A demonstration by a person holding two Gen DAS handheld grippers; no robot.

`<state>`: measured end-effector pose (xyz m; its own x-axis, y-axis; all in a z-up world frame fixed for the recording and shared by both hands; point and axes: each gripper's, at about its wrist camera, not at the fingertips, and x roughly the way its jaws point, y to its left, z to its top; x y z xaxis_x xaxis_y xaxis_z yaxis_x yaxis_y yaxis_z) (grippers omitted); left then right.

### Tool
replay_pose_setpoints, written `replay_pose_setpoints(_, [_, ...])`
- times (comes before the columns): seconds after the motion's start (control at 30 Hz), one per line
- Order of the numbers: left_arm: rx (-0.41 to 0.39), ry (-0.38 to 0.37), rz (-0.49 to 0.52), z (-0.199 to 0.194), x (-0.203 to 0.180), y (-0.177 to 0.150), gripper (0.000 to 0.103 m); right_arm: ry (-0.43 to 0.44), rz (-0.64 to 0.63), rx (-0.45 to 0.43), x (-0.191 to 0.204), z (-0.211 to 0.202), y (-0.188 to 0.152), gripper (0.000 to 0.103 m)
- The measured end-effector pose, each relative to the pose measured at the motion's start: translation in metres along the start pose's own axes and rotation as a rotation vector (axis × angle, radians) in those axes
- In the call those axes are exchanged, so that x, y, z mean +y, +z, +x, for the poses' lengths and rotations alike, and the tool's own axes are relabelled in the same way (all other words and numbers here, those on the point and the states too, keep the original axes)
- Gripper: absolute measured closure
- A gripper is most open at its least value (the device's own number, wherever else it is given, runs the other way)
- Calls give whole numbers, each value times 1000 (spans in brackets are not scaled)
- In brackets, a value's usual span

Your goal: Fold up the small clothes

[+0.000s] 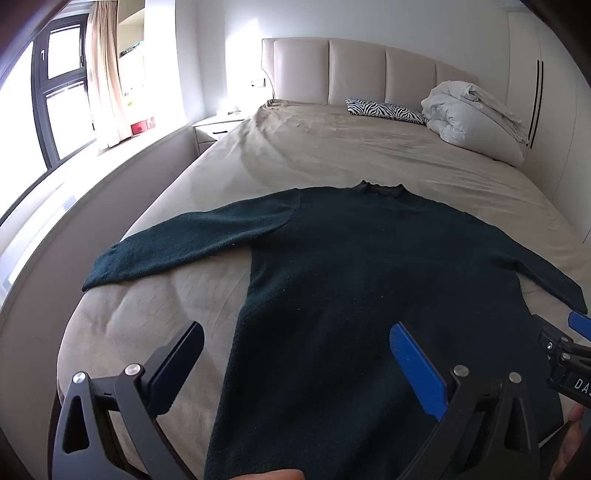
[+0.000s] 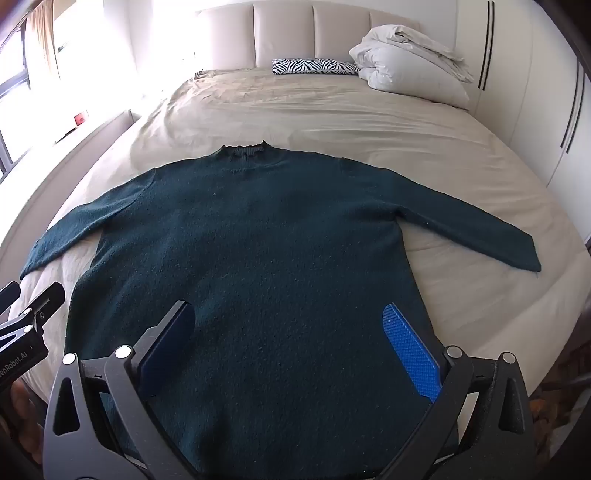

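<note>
Beige sheet [image 2: 332, 122] covers the bed across mid-frame; we see a padded headboard [image 2: 284, 33] at top, zebra pillow [image 2: 314, 66] and white duvet [image 2: 410, 62] upper right, window [image 1: 55, 92] upper left. Our dark green sweater [image 2: 258, 240] lies flat, centre. Left gripper [image 1: 295, 354] and right gripper [image 2: 291, 332] gape wide, holding nothing.

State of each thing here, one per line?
Sweater: unfolded, flat on bed, sleeves spread.
Left hand-held gripper: open, empty, over the hem.
Right hand-held gripper: open, empty, over the hem.
Duvet: bundled by headboard.
Curtain: drawn aside.
</note>
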<state>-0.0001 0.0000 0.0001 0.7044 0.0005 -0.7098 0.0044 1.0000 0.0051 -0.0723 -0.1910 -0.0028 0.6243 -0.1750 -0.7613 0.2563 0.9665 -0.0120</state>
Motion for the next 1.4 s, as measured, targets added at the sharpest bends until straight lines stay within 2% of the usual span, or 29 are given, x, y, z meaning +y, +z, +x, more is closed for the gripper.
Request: replay_pose_setpoints(1.4, [0, 12, 7, -3, -2, -1, 0, 0, -5, 13, 4, 4, -5, 0])
